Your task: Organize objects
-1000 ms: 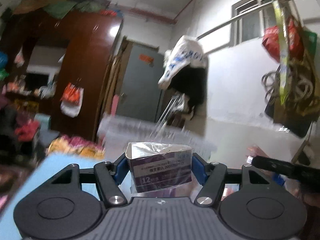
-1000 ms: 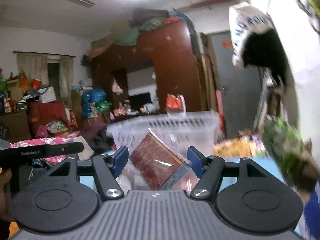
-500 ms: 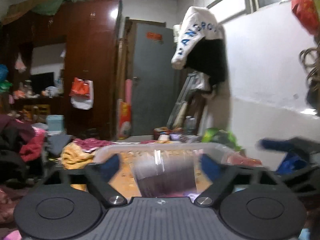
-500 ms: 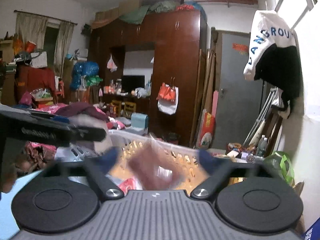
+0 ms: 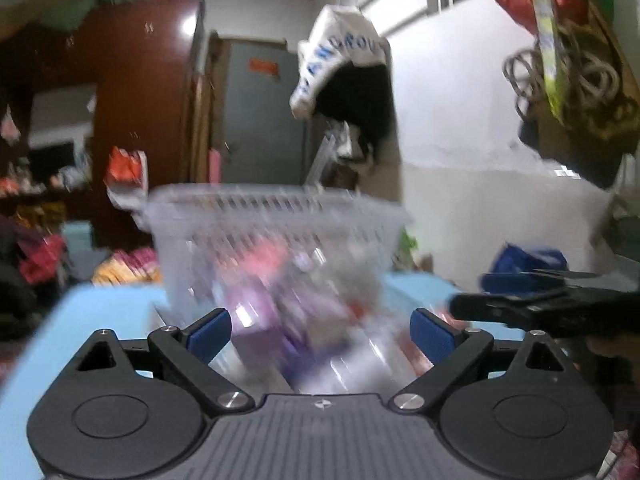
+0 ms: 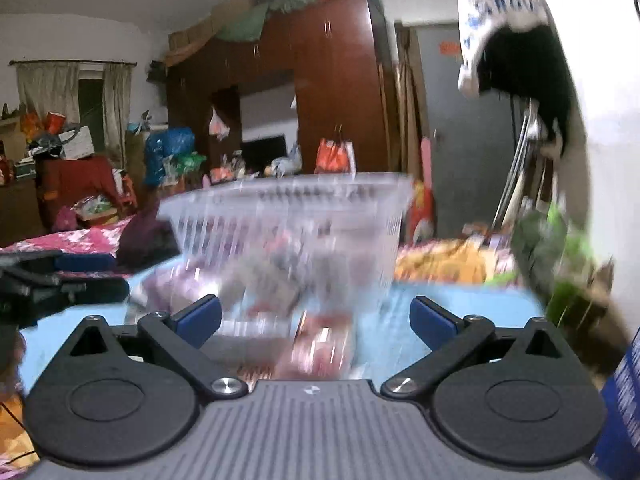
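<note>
A clear slatted plastic basket [image 5: 276,208] stands on a light blue table [image 5: 100,308], straight ahead of both grippers. My left gripper [image 5: 320,332] is open wide; a blurred purple packet [image 5: 260,320] lies low between and beyond its blue pads [image 5: 208,330], untouched. My right gripper [image 6: 316,318] is also wide, its jaws closing slightly, with a blurred red packet [image 6: 320,344] below the gap and free of the pads. The basket [image 6: 288,200] holds several blurred packets. Each view shows the other gripper at its edge: the right gripper [image 5: 540,308], the left gripper [image 6: 60,284].
A dark brown wardrobe [image 6: 320,80] and a grey door [image 5: 264,120] stand behind. A white and black garment [image 5: 348,72] hangs on the right wall. Green bags [image 6: 556,248] sit at the table's right; heaped clothes [image 6: 80,236] lie at the left.
Both grippers have opened and let go of what they held, the left a purple box, the right a red packet. Both dropped lower, now facing the basket's side.
</note>
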Tool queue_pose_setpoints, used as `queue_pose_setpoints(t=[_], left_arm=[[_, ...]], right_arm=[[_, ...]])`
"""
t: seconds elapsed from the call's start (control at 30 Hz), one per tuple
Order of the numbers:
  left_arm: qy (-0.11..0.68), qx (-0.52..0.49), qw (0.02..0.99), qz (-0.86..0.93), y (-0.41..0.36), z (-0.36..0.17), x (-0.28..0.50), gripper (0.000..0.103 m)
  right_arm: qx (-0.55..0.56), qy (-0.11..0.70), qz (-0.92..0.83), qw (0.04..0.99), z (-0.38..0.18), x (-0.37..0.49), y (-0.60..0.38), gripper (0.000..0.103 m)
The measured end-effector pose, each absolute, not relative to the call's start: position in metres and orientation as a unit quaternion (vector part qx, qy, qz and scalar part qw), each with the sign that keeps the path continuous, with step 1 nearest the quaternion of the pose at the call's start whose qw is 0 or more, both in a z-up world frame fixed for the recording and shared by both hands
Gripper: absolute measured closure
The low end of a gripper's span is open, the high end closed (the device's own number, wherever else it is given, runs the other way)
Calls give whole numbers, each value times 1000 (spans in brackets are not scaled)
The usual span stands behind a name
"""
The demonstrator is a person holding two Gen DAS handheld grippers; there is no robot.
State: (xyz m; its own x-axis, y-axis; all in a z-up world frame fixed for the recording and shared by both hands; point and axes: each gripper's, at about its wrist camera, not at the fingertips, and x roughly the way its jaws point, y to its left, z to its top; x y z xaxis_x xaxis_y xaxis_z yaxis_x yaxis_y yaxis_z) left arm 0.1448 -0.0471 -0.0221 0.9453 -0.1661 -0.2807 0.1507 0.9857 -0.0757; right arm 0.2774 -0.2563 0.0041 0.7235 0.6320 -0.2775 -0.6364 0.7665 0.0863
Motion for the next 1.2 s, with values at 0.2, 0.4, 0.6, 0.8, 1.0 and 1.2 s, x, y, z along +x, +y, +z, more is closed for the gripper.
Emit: queue_pose_setpoints(t=[0.2,0.4,0.6,0.8,1.0,1.2], left_arm=[[162,-23,983,-78,-56,-33,153,6],[164,32,984,-60,-72,-44,153,8],[153,21,985,-76,-72,-46,149,39],[113,-28,989,-88,-57,-50,136,43],[69,-57,992,-92,-48,-58,125,43],[45,-70,992,-97,-45,-58,120,43]], right_arm=[[-14,181,354,917,1,286,-248,20],[-41,203,343,916,-9,278,-241,34],[-19,197,336,921,-11,277,-251,51],[-29,172,333,927,-11,268,-248,52],[-38,133,326,935,-9,257,-249,53],[-29,104,323,940,-6,250,-252,53]])
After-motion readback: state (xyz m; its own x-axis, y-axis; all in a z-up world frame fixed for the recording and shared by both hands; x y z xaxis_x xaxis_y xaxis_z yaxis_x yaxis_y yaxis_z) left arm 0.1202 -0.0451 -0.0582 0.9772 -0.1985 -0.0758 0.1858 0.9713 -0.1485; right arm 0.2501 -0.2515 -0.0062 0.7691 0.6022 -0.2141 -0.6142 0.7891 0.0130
